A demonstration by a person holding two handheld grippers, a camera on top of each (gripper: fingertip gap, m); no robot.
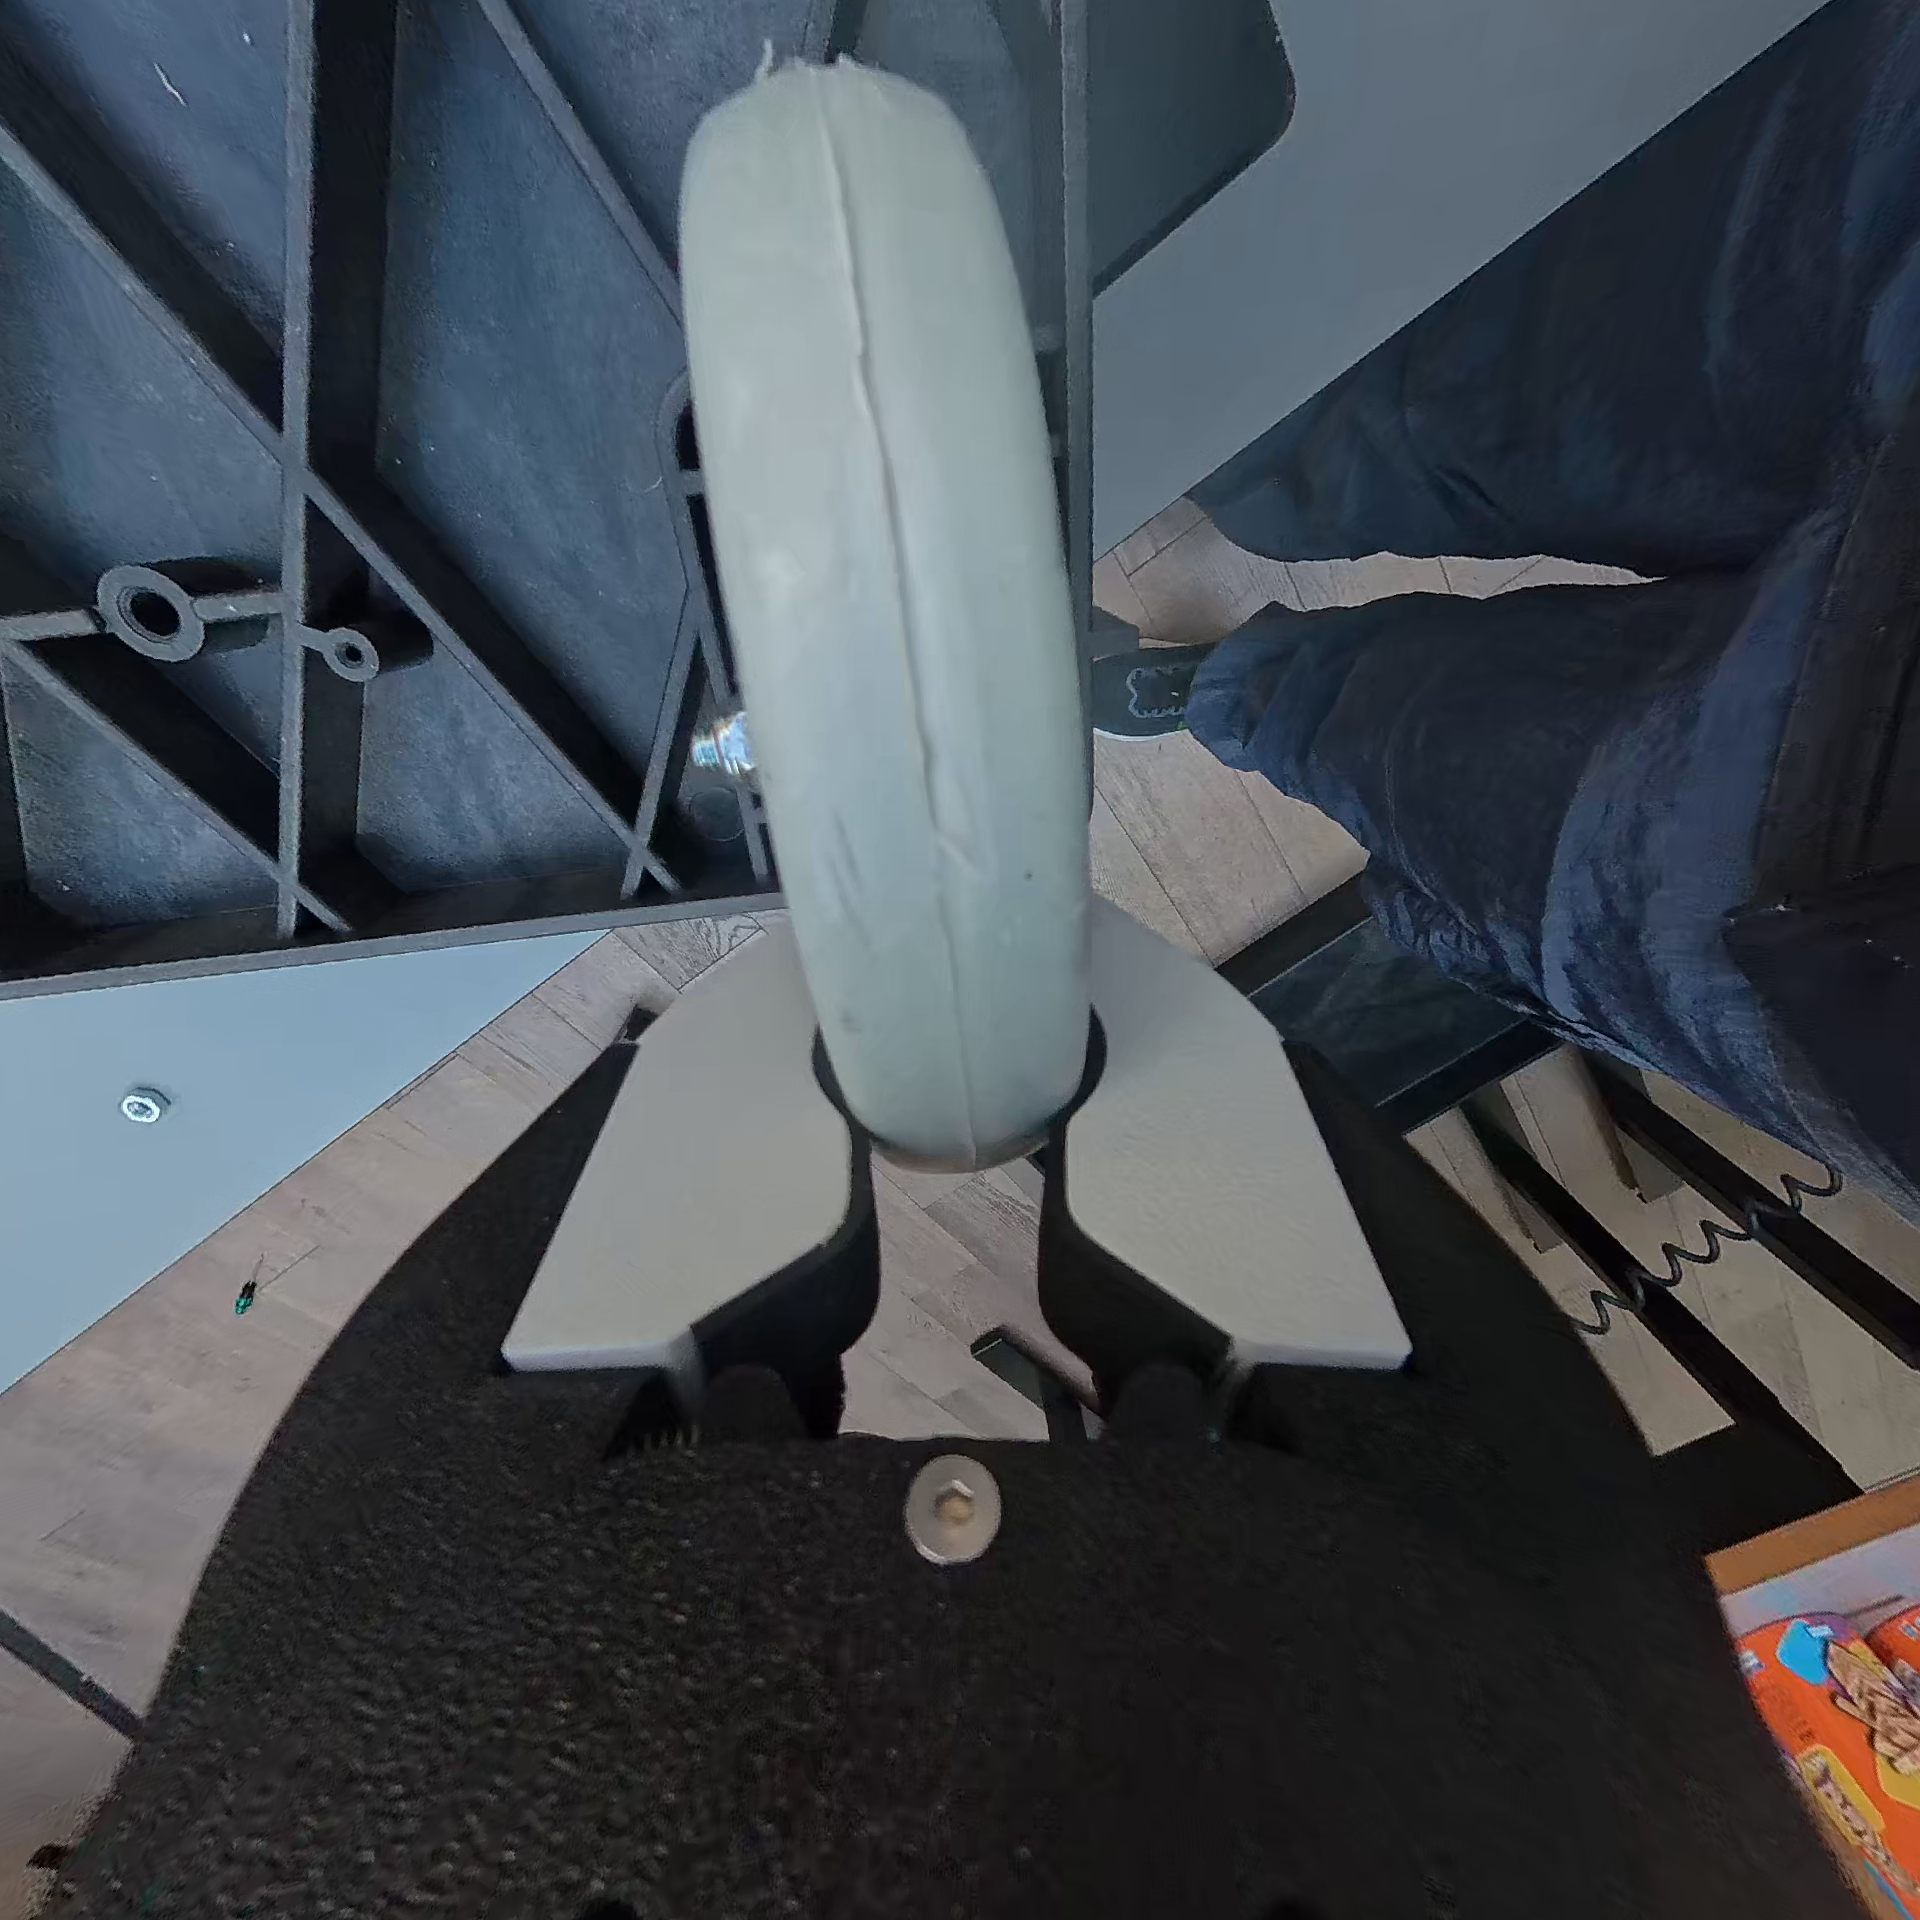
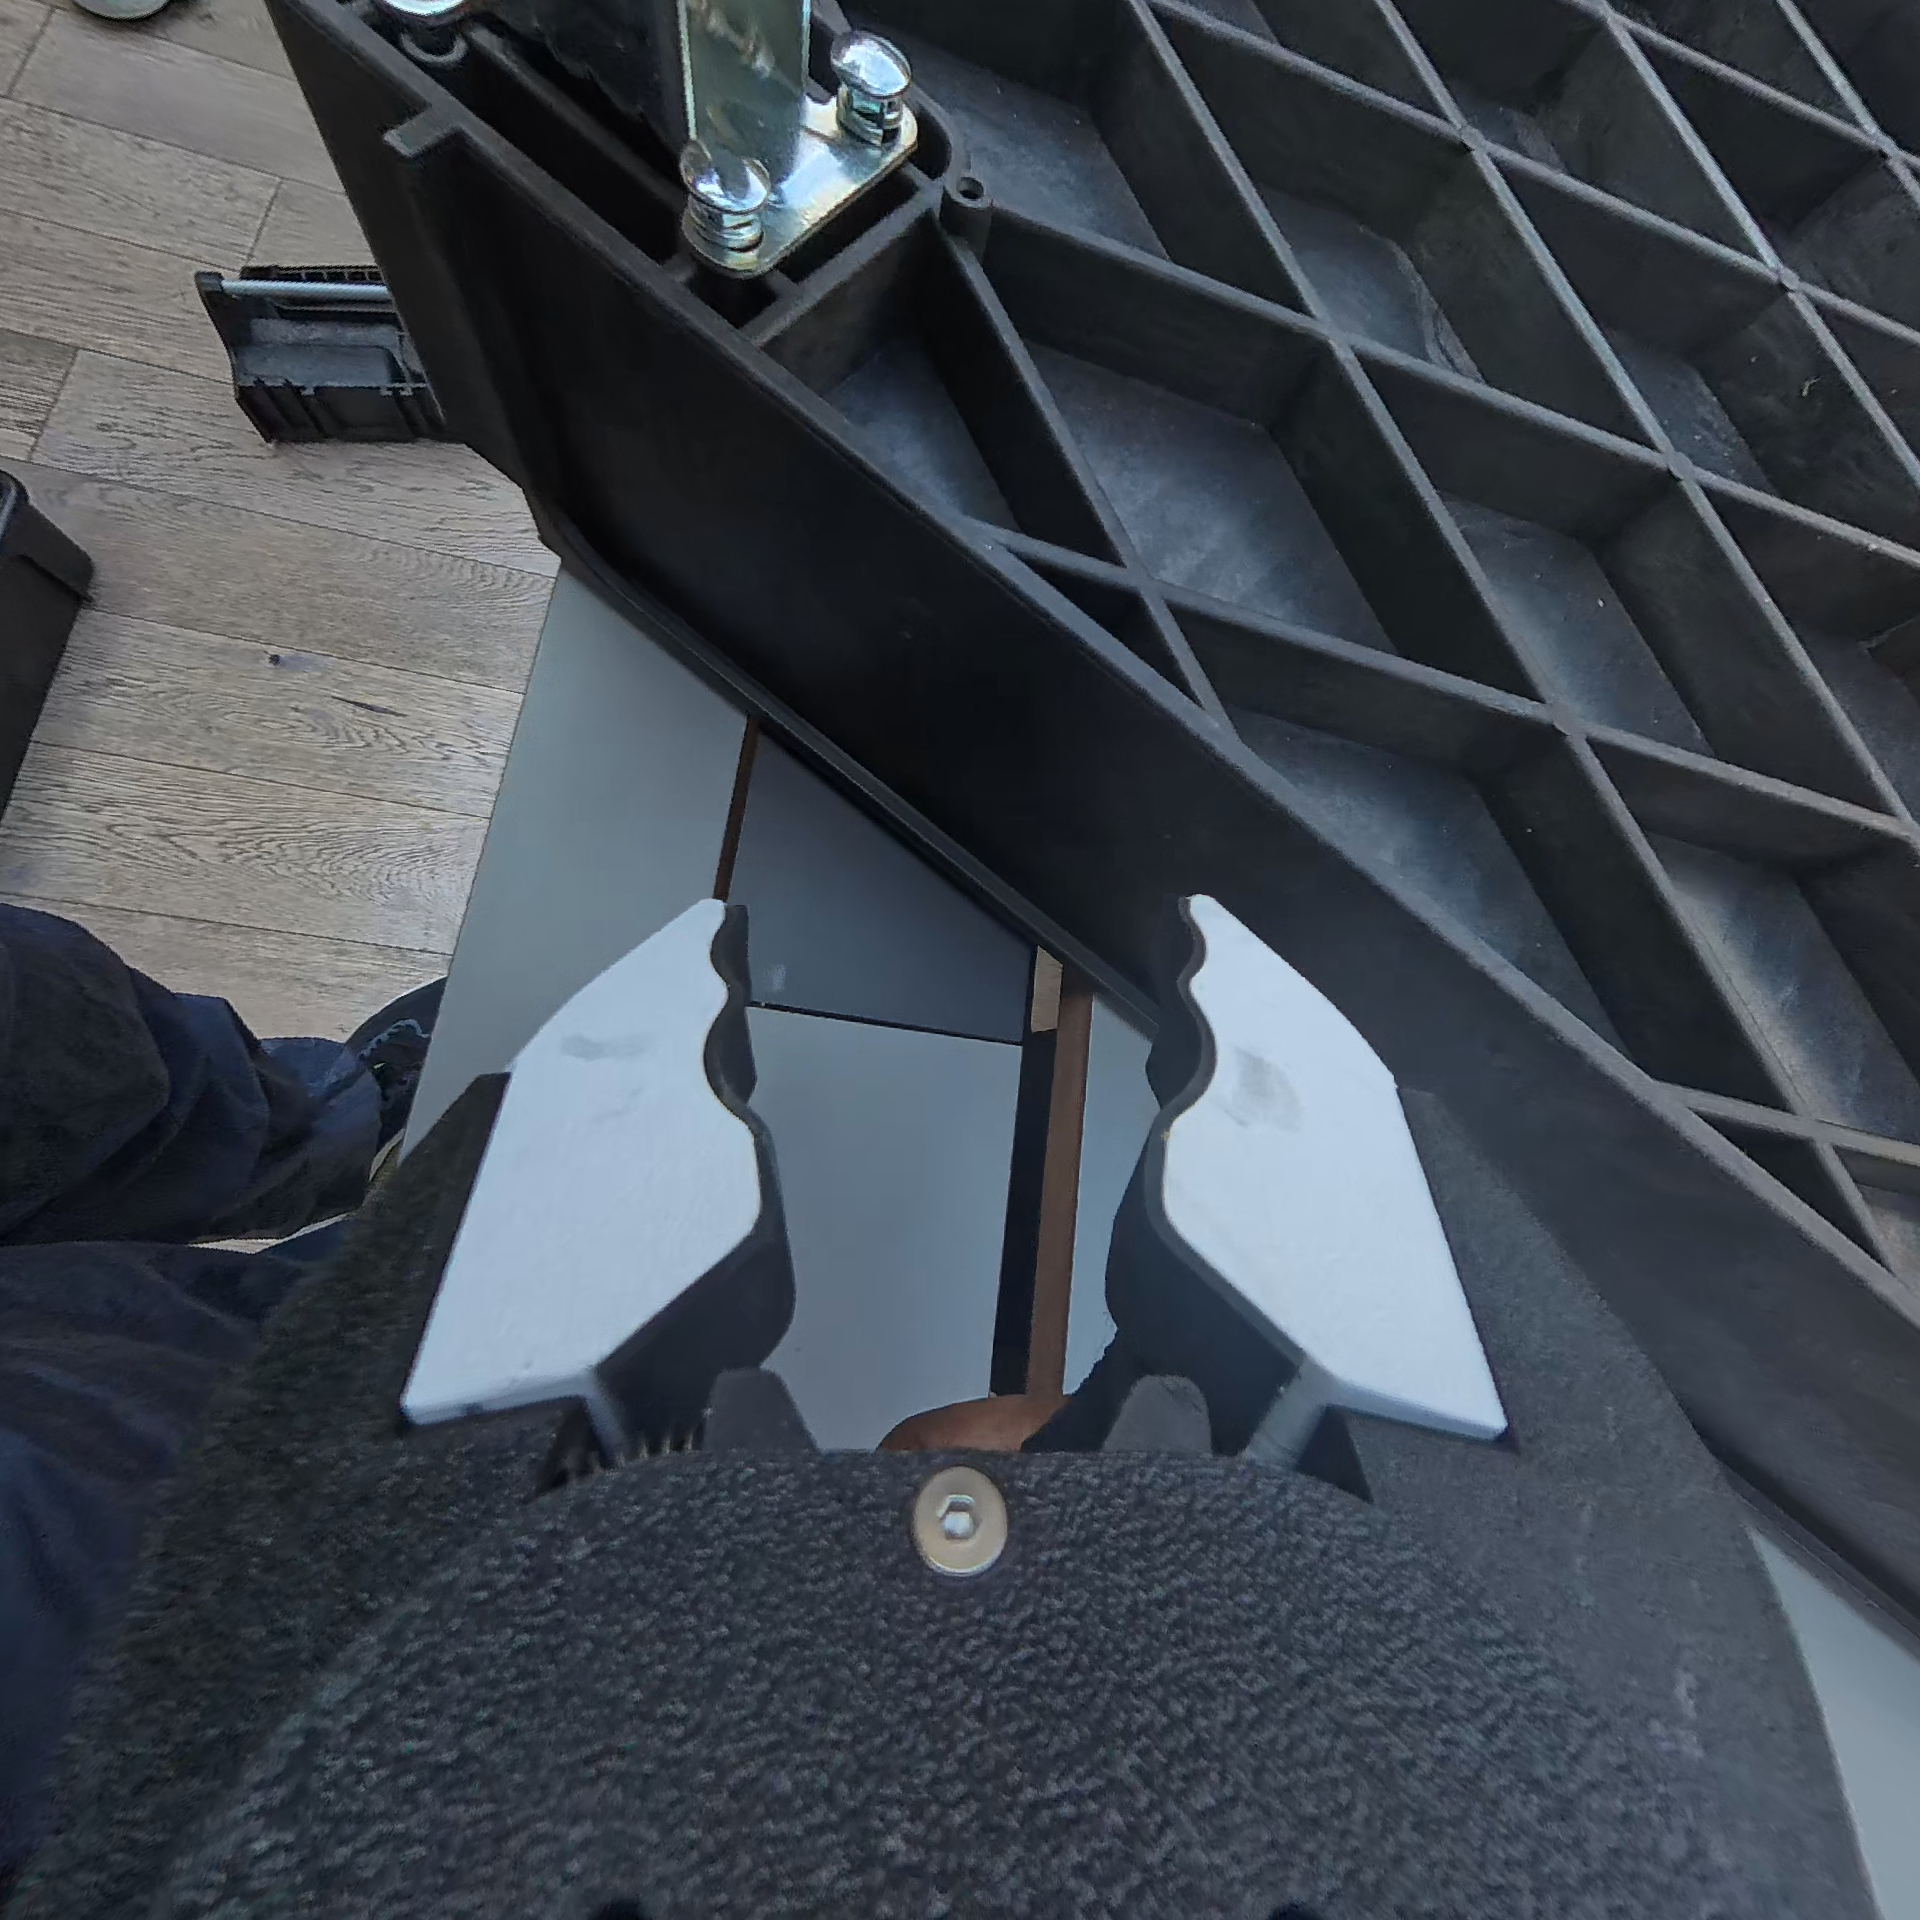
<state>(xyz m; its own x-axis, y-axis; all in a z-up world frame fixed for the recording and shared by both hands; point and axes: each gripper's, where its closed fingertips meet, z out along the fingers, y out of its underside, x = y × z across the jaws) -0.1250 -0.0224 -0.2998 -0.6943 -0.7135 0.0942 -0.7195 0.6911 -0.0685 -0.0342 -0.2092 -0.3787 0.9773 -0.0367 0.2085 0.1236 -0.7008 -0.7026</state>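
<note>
A wood-plank floor (image 1: 1195, 831) lies under a grey table (image 2: 883, 1143) bearing an upturned black ribbed platform (image 2: 1351, 520). The left claw (image 1: 956, 1122) grips its grey caster wheel (image 1: 894, 623) by the tread, which looks rubbery, firm and grippy; the right claw (image 2: 956, 1018) hangs released beside the platform's rim.

The grey wheel (image 1: 883, 623) blocks most of its own mount, leaving only a bit of shiny axle hardware (image 1: 724, 743) showing at its left, and it covers the tips of the left gripper (image 1: 951, 1101). An orange printed box (image 1: 1839, 1725) is cut off at the lower right corner of the left view. In the right view the zinc bracket (image 2: 774, 125) on the black ribbed platform (image 2: 1351, 499) runs past the top edge, and a brown rounded object (image 2: 971, 1425) behind the right gripper (image 2: 956, 1039) is too hidden to identify.
</note>
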